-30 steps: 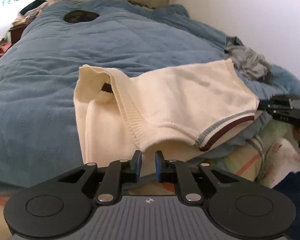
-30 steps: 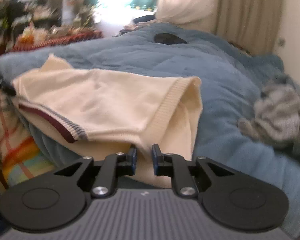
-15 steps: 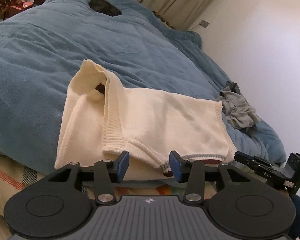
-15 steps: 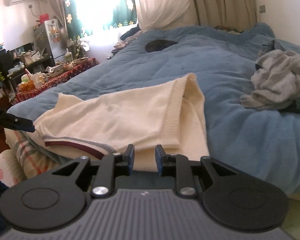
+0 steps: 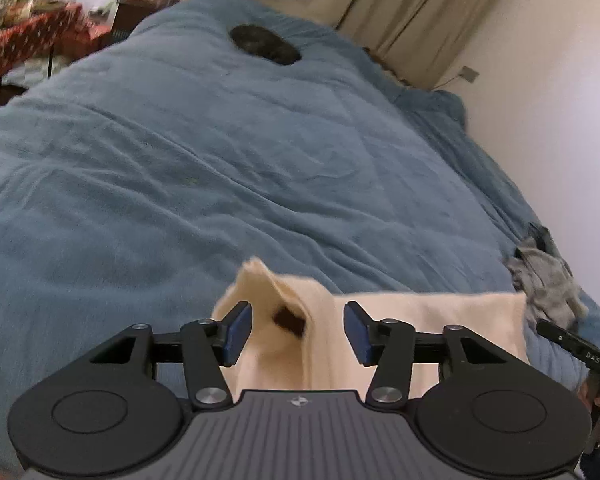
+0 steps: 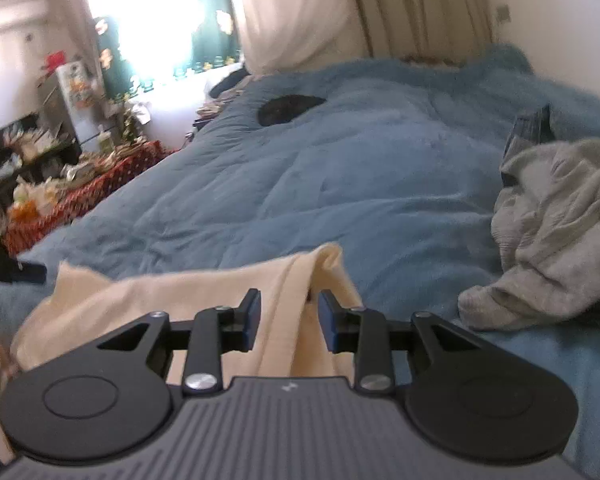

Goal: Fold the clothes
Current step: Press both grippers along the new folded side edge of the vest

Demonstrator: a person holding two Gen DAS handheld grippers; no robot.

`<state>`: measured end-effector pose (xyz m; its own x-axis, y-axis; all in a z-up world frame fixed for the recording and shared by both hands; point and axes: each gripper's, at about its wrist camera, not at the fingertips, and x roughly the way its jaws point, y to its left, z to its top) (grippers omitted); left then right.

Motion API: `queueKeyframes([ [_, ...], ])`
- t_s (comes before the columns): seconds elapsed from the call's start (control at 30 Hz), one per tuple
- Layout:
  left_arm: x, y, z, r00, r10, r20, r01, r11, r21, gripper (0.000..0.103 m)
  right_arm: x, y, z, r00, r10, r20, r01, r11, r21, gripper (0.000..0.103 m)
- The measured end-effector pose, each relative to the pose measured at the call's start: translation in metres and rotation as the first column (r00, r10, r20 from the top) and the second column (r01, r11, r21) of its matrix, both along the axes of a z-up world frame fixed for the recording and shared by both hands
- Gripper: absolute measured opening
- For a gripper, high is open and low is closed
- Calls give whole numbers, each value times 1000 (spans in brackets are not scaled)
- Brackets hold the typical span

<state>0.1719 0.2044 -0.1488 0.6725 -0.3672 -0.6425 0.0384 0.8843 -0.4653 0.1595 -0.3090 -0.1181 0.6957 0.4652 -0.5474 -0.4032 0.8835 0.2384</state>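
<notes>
Left wrist view: one cream sweater [image 5: 420, 316], one grey garment [image 5: 548, 284].

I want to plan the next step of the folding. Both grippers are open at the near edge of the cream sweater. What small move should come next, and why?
Probably draw both grippers back clear of the cream sweater. The left gripper and right gripper have just been opening, with folded cloth between the jaws but not pinched. The sweater lies folded on the blue blanket, so this fold seems done.
</notes>
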Motion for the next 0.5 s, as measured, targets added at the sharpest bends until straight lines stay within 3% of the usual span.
queueKeyframes([
  [0.17,34,4,-15,997,-17,-76,13,998,-55,48,47,4,-11,997,-6,-80,7,1000,10,35],
  [0.23,42,1,-21,995,-24,-92,19,998,-54,45,62,10,-17,994,-4,-105,4,1000,0,24],
  [0.27,44,-1,-24,995,-23,-96,17,998,-54,41,67,14,-20,993,3,-115,-3,1000,-1,8],
  [0.3,46,-2,-26,995,-19,-93,14,998,-54,14,70,17,-22,994,-4,-111,2,1000,-17,7],
  [0.33,46,-1,-27,997,-4,-80,0,999,-40,5,72,20,-23,995,-21,-99,16,999,-45,6],
  [0.5,41,6,-41,999,31,-37,-30,999,15,6,74,18,-38,993,-64,-96,56,995,-86,4],
])
